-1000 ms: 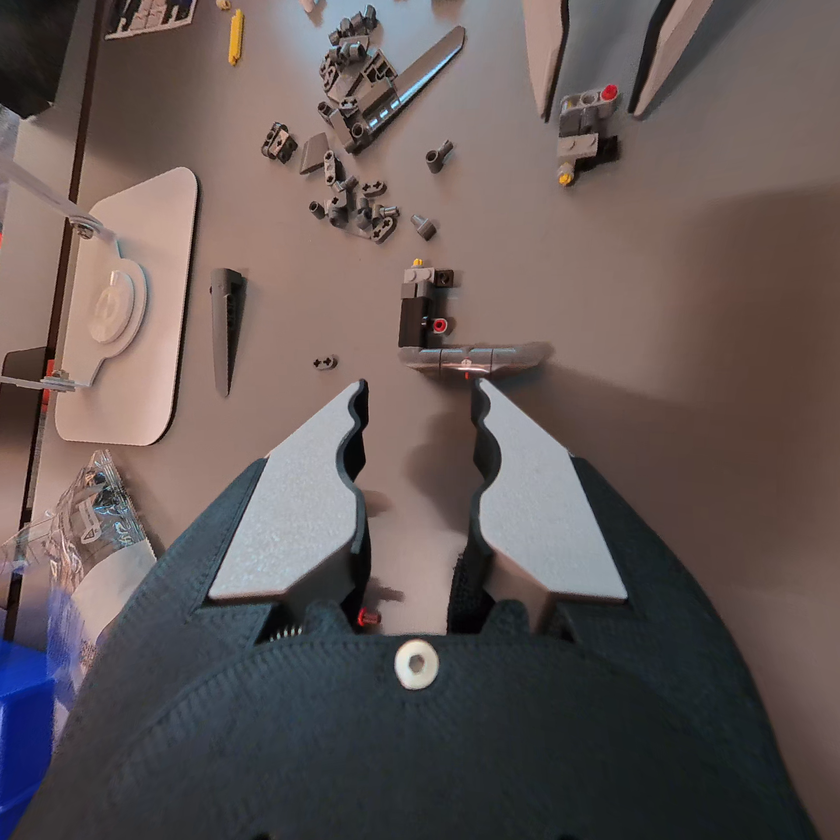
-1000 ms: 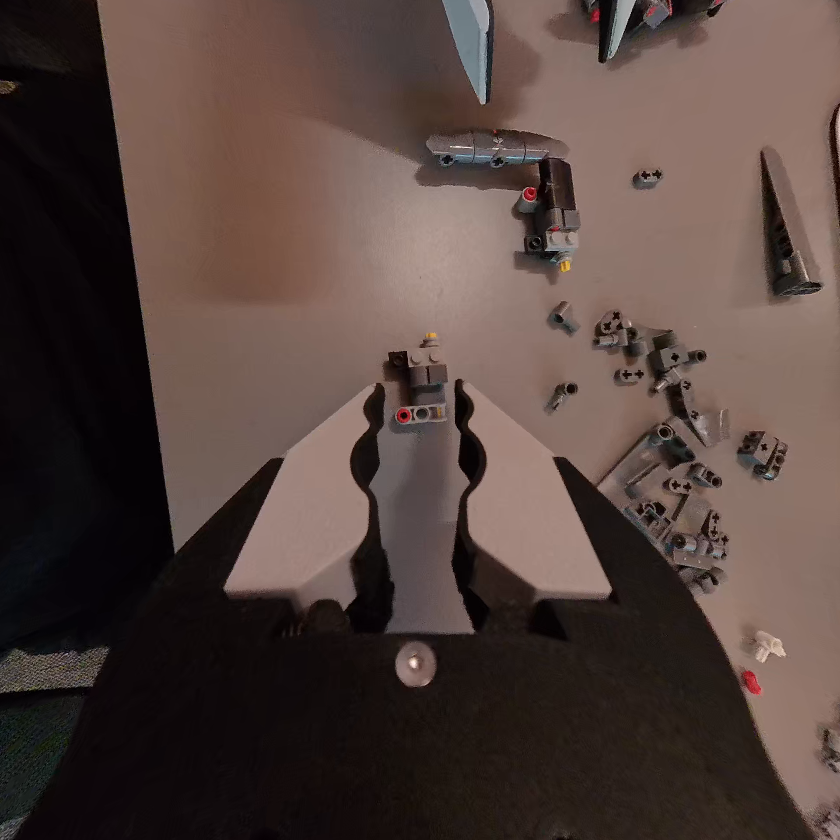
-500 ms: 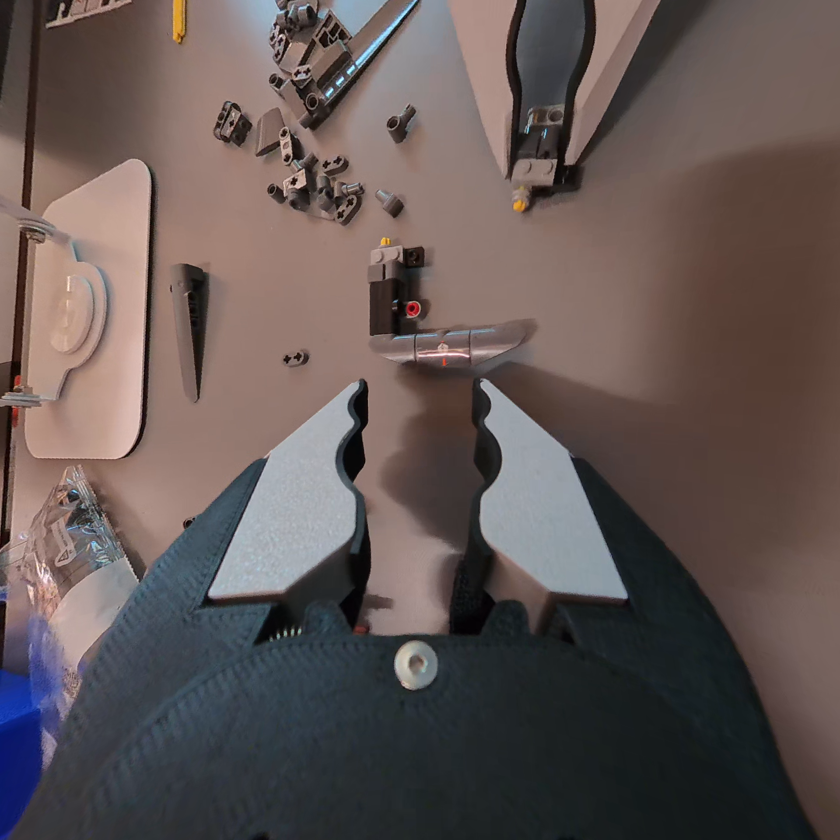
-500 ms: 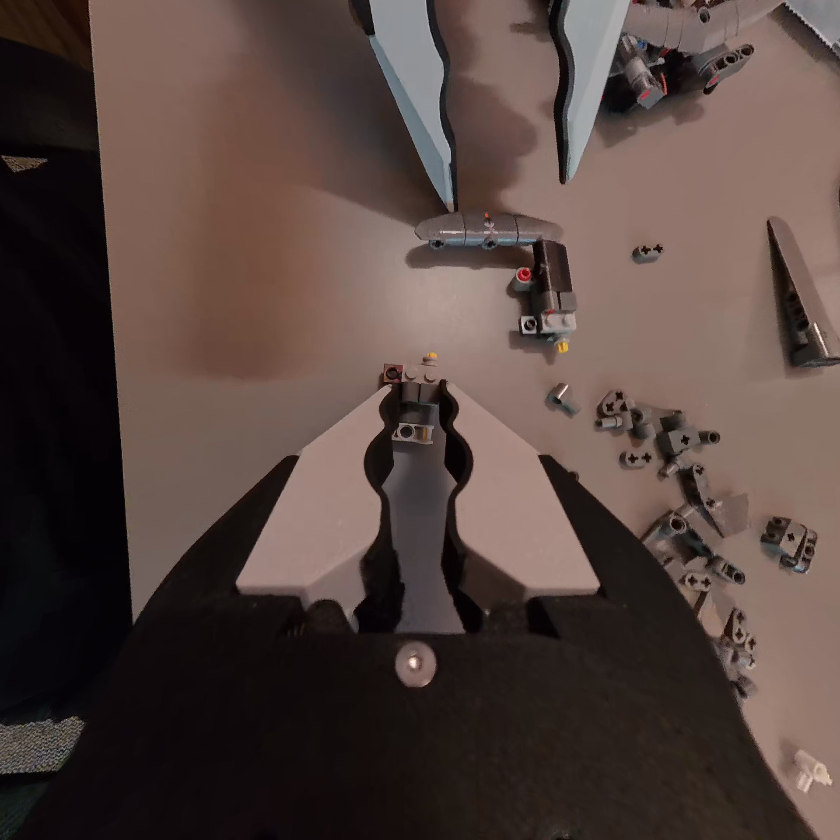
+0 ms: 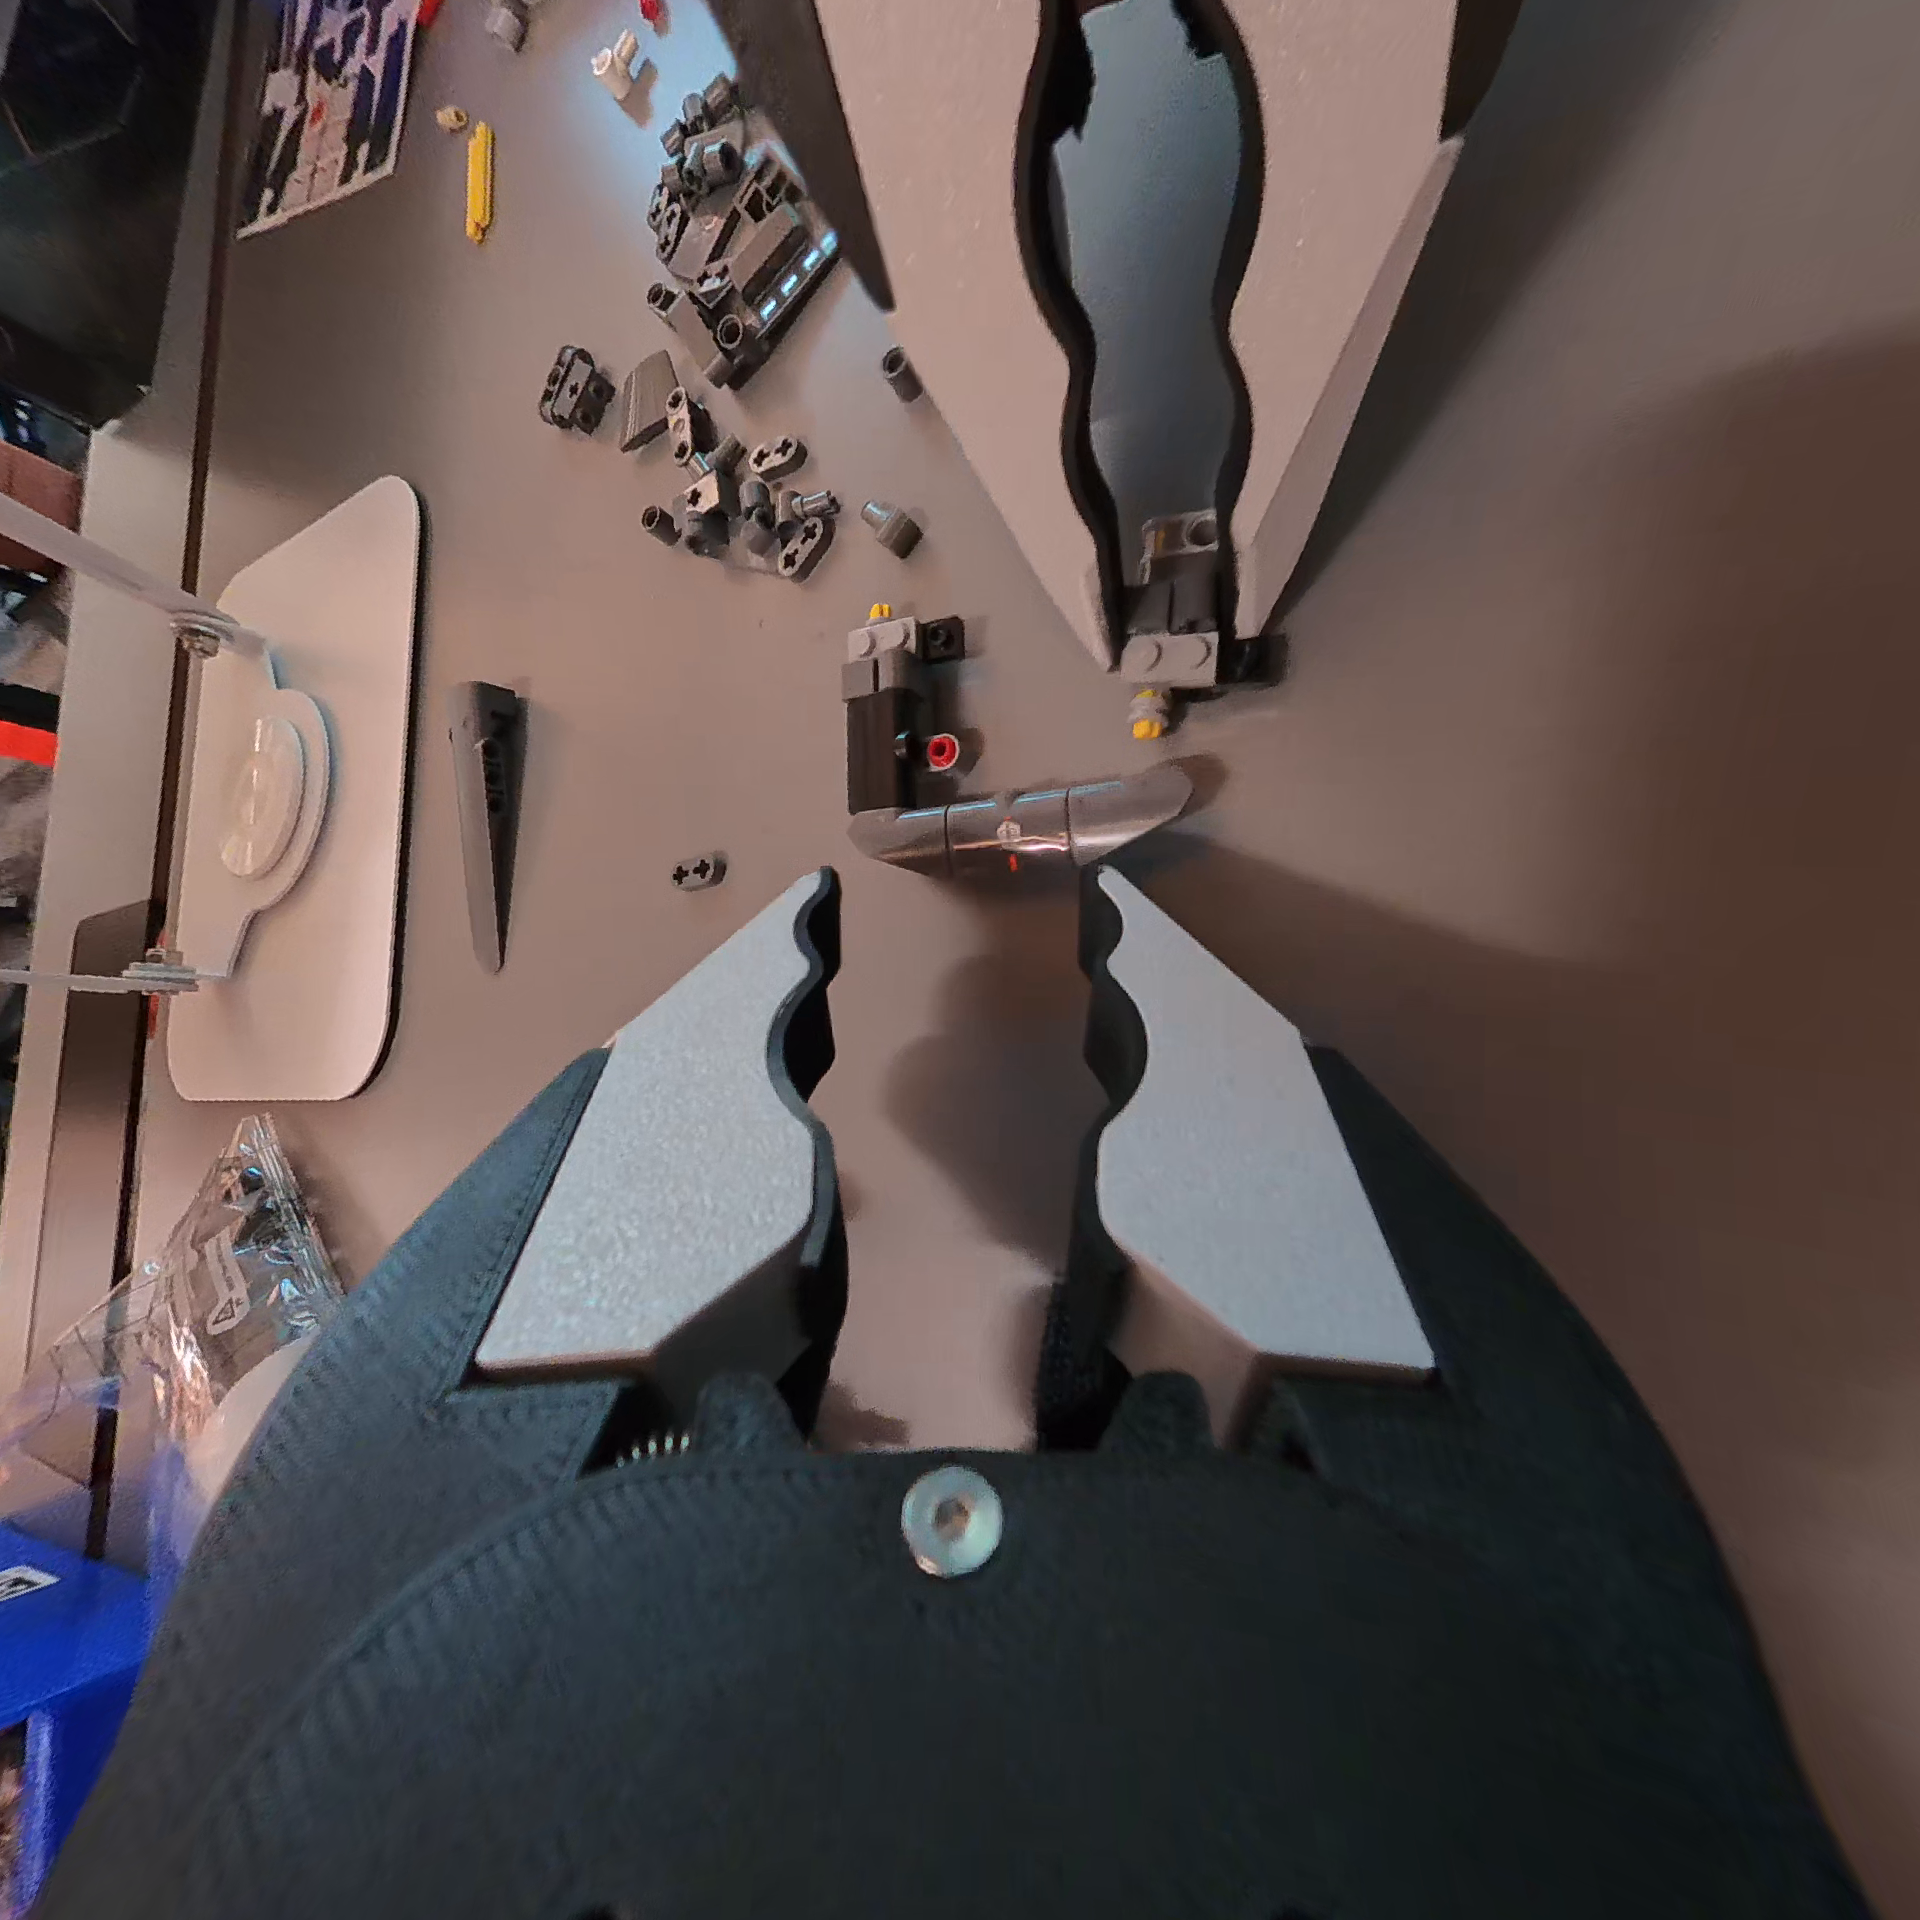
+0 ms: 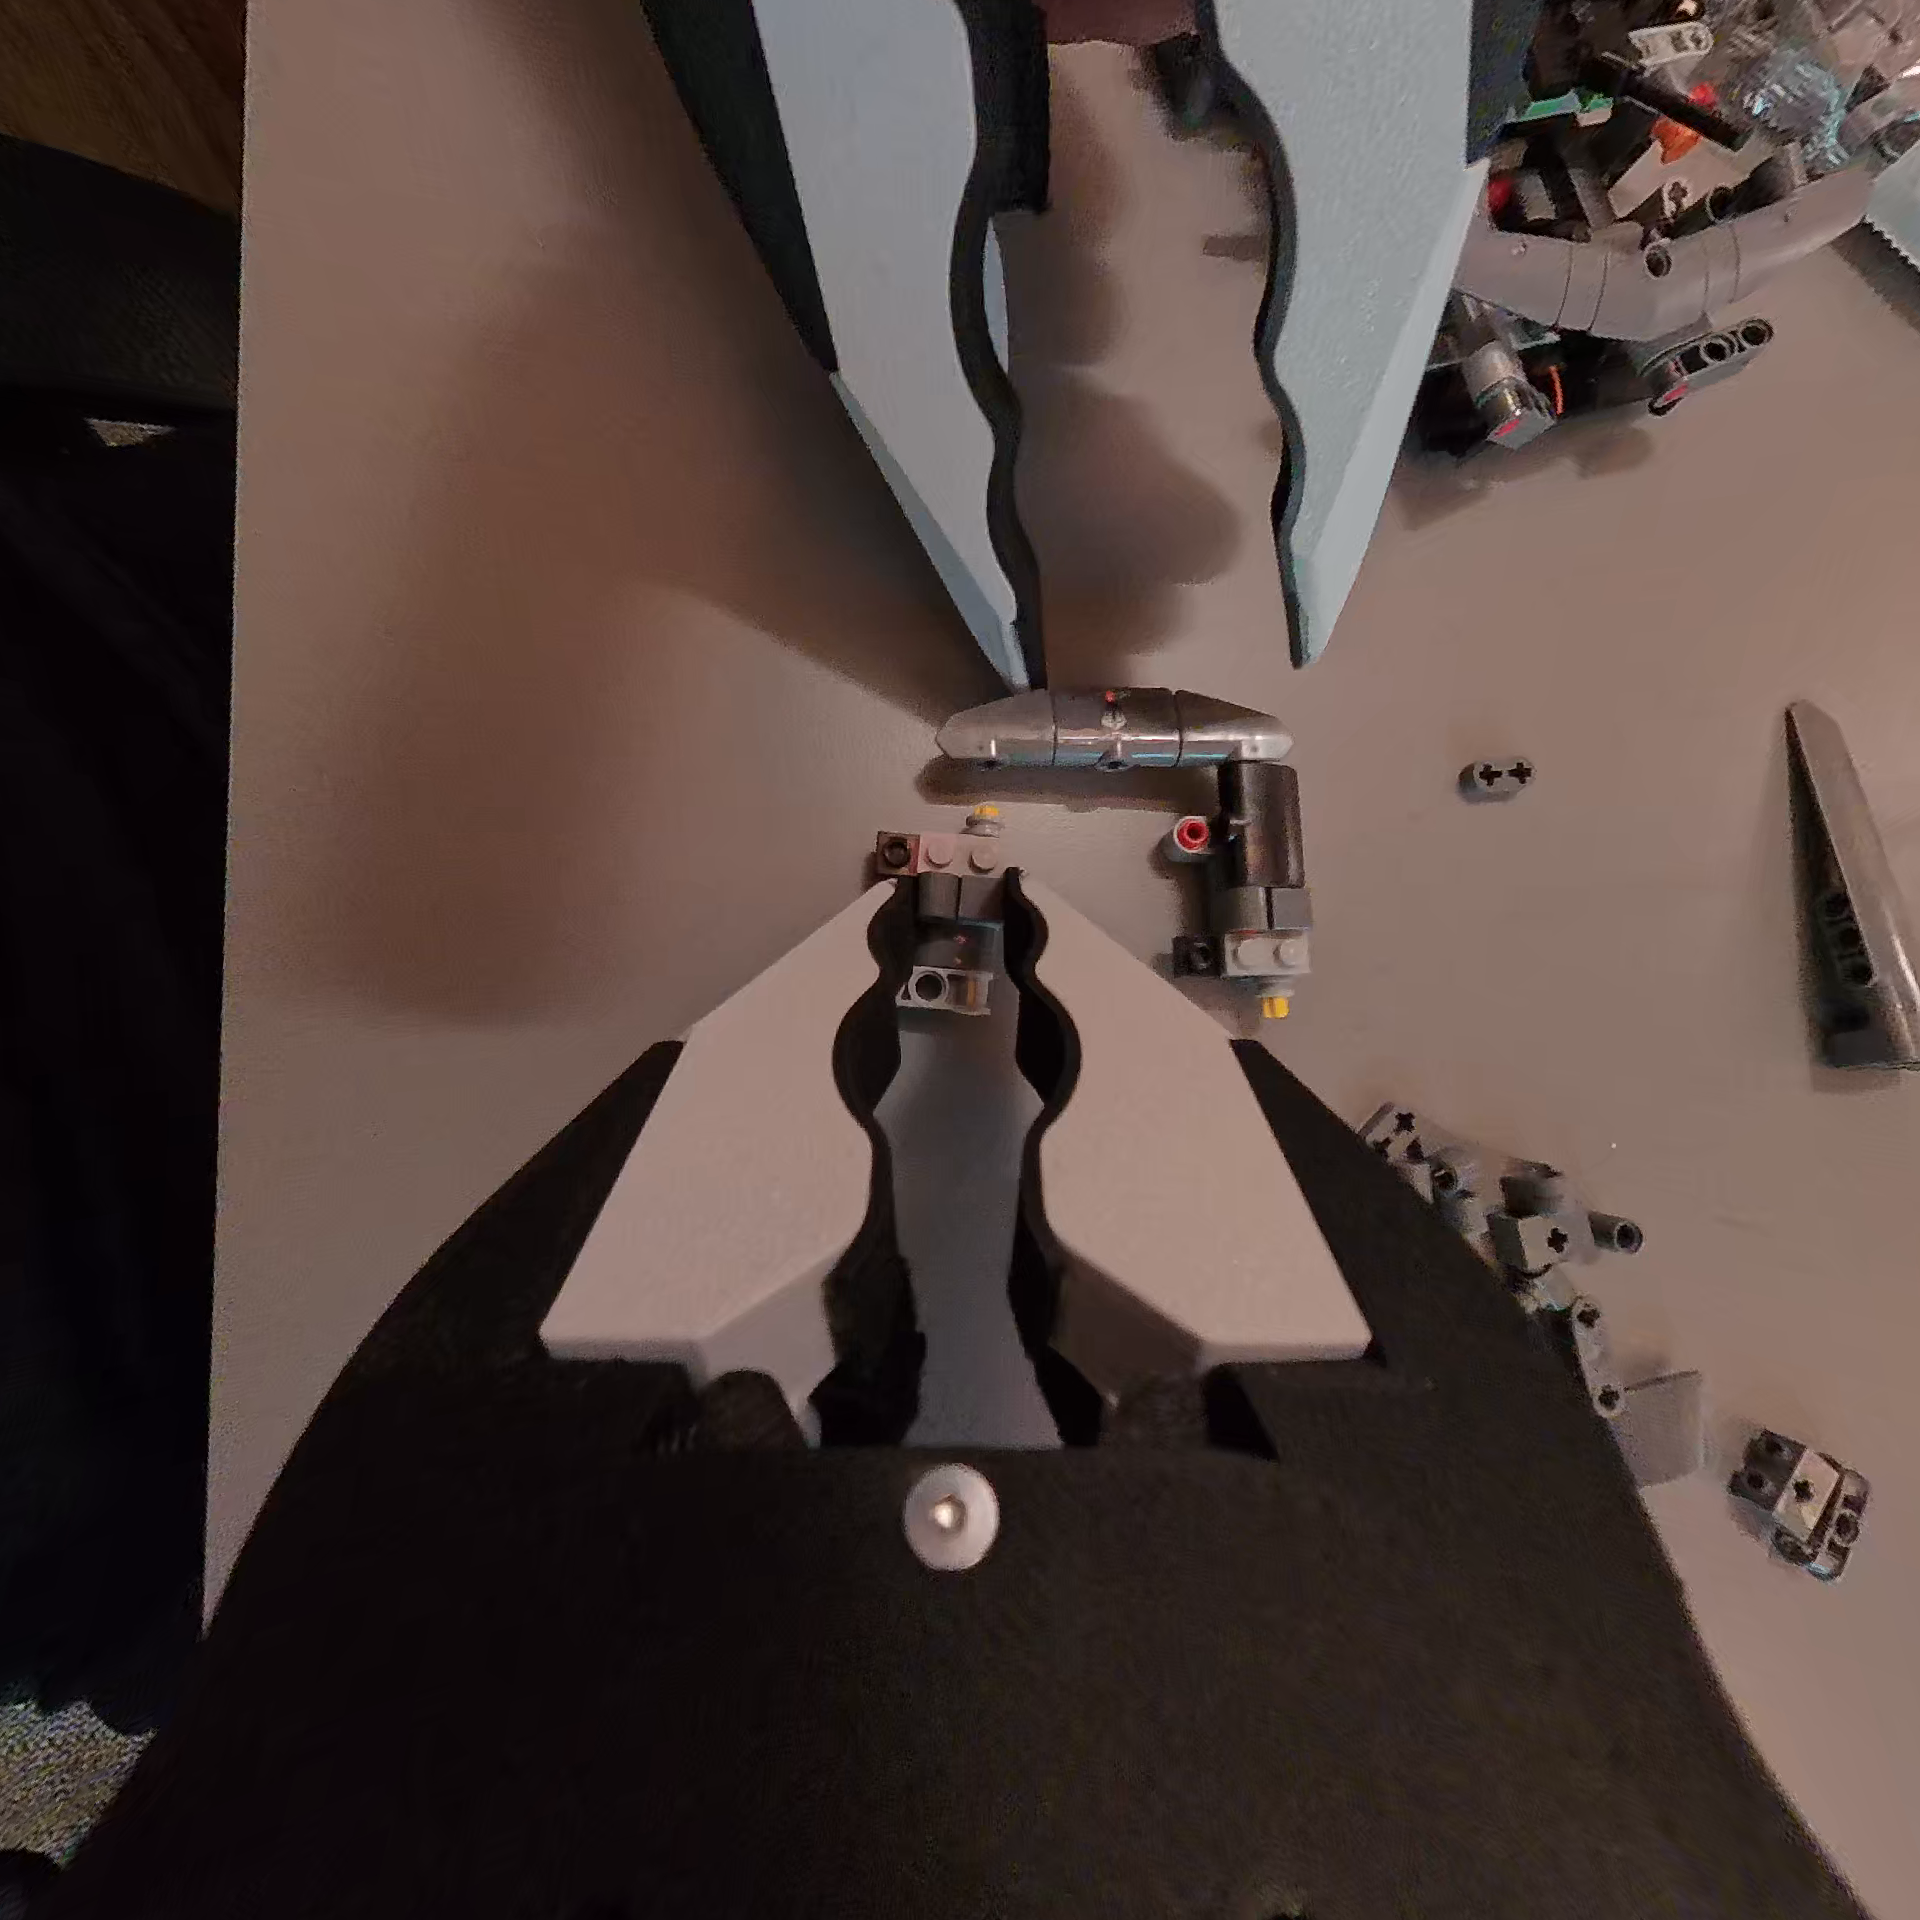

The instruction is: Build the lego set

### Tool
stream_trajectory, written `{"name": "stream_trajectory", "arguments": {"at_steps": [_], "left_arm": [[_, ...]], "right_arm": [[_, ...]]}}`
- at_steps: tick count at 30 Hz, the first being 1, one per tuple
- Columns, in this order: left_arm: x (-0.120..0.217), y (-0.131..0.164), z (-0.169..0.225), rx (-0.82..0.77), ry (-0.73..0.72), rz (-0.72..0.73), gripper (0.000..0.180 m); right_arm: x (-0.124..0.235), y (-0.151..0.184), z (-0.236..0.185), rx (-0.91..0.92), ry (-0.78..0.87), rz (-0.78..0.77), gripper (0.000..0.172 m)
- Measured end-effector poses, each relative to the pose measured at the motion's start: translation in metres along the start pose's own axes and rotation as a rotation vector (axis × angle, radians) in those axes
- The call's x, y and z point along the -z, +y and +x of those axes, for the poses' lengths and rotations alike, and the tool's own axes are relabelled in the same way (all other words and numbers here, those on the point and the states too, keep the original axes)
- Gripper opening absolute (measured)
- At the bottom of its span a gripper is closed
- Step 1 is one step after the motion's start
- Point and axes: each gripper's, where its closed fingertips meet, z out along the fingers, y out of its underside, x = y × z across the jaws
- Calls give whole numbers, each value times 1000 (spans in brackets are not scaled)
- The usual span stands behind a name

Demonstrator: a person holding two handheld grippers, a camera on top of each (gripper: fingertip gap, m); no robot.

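The right claw (image 6: 951,883) is clenching a small gray brick piece (image 6: 951,935), its two dark pads pressing on the piece's sides near the fingertips. The piece's far end, a row of studs with a black block at one side and a yellow-tipped peg (image 6: 985,816), is sticking out just past the tips. The same grasp is showing from the other side in the left wrist view, where the brick piece (image 5: 1174,603) is sitting between the narrowed fingers.

The left claw (image 5: 961,883) is standing released, its fingers wide apart with only bare gray table (image 5: 1558,935) between them. Just ahead of its tips a curved silver bar (image 5: 1023,821) is lying across the table, close to the tips but apart from them. A black and gray brick assembly with a red stud (image 5: 894,727) is joining the bar's end on the left claw's left side and reaching away from the claw.

In the right wrist view the silver bar (image 6: 1112,727) is lying just beyond the held piece, and the left claw's fingertips are hovering right behind it. To the right claw's right a heap of loose gray pieces (image 6: 1538,1247) is lying, with a dark pointed wedge (image 6: 1844,914) farther out. Far to the left claw's left a pale mat (image 5: 312,790) is lying.
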Motion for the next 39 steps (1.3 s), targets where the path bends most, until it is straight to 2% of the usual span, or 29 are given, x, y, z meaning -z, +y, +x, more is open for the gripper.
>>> {"name": "stream_trajectory", "arguments": {"at_steps": [19,39], "left_arm": [[9,-12,14,-249,-125,79,32],[-7,-42,39,-461,-127,111,23]], "right_arm": [[-3,-4,0,22,-60,41,13],[26,27,-26,133,-172,-25,13]]}}
